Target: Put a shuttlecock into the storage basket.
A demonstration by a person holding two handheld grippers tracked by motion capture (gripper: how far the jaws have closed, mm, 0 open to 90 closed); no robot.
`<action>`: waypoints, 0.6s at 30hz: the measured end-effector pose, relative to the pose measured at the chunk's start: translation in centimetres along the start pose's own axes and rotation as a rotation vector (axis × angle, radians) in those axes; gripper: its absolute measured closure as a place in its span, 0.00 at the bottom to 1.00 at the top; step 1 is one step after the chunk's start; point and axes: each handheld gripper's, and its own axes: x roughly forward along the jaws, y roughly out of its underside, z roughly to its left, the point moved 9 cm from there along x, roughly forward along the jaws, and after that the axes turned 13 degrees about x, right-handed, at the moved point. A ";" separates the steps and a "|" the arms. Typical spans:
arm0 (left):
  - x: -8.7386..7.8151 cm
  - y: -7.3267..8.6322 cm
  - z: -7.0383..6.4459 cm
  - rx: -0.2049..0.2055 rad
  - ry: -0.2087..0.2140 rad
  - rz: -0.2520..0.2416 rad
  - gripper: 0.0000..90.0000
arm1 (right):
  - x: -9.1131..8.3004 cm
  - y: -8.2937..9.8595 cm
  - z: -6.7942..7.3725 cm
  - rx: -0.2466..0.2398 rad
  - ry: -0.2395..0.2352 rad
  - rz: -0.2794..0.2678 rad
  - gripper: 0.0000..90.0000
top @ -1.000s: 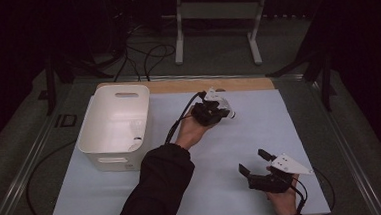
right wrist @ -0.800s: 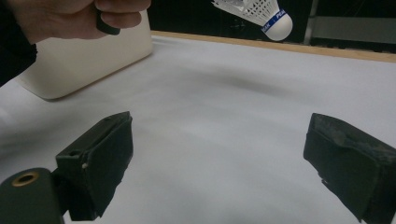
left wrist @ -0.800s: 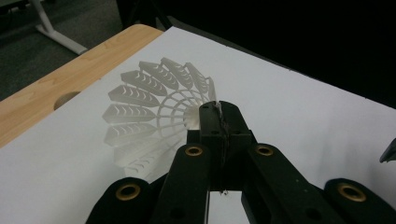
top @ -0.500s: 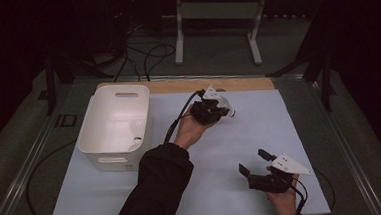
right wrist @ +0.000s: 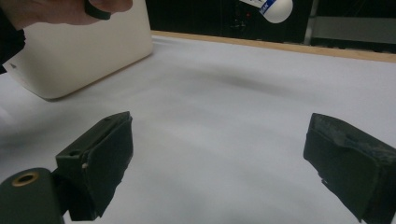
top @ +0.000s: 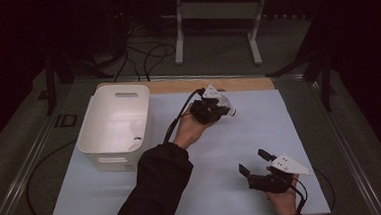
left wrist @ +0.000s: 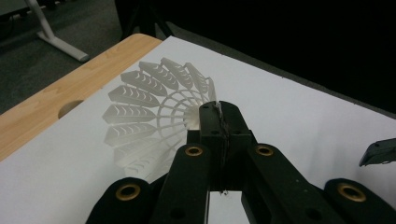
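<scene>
Left gripper [top: 217, 106] clamped on the skirt of a white plastic shuttlecock [left wrist: 159, 109], held just above the white mat [top: 240, 134] near its far wooden edge, right of the white bin [top: 114, 124]. Right gripper [right wrist: 224, 163] spread wide near the mat's front, holding nothing.

My left gripper [top: 217, 107] is raised just right of the white bin [top: 113, 127], jaws clamped tight, forearm stretched forward. My right gripper [top: 254, 163], well apart from that bin, sits low, jaws spread wide.
</scene>
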 end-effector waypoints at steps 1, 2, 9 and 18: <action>-0.1 -0.1 0.0 0.001 0.000 0.000 1.00 | 0.0 0.0 0.0 0.000 0.000 -0.001 0.09; -0.1 -0.1 -0.1 0.001 0.000 -0.002 1.00 | 0.0 0.0 0.0 0.000 0.000 -0.001 0.09; -0.6 -0.7 -0.3 0.011 0.002 -0.009 1.00 | 0.0 0.0 0.0 -0.001 -0.001 -0.001 0.09; -1.5 -1.4 -0.4 0.022 0.007 -0.014 1.00 | 0.0 0.0 0.0 -0.002 -0.003 -0.003 0.09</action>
